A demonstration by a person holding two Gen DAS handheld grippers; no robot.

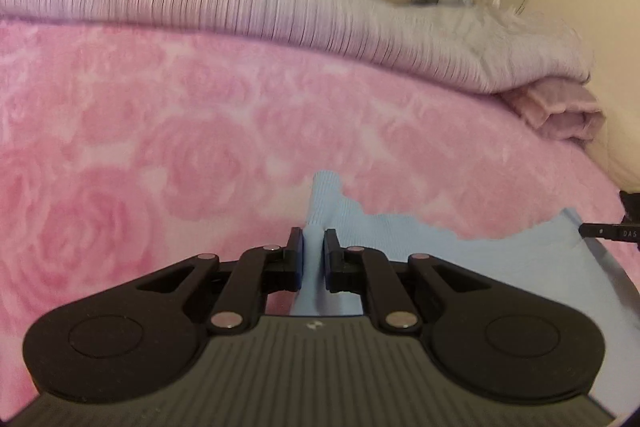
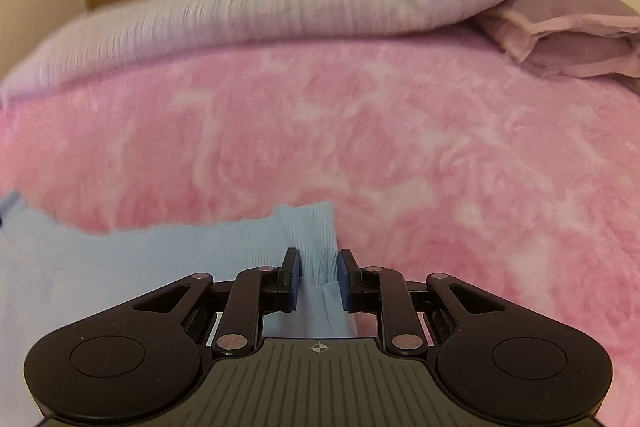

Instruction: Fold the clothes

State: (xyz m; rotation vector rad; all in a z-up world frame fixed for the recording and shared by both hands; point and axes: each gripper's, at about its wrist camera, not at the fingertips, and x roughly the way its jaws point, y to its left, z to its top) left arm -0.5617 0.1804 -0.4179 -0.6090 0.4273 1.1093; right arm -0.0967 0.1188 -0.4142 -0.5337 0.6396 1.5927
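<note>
While the left wrist view is looking along its own fingers, the left claw (image 1: pixel 313 255) is pinching a bunched corner of the light blue ribbed knit garment (image 1: pixel 420 251) between narrow jaws, the blue pads pressing on the fabric from both sides. That garment is lying low in the view on the fluffy pink rose-patterned blanket (image 1: pixel 180 131) covering the bed, its far edge sagging in a loose line toward the black tip of the other tool (image 1: pixel 612 231) at the right margin. Beyond, a pale lilac ribbed knit throw (image 1: pixel 280 15) is lying heaped across the far side, with a folded mauve cloth (image 1: pixel 560 115) tucked under its end. In the right wrist view, the right claw (image 2: pixel 319 277) is gripping the opposite corner, its jaws standing somewhat wider because a thicker fold of cloth is gathered between them. The blue fabric is spreading away to the left here, so both corners are being held along one edge, probably so the person can carry that edge over as a straight fold line. The mauve cloth (image 2: pixel 568 39) is sitting well apart from the work.
</note>
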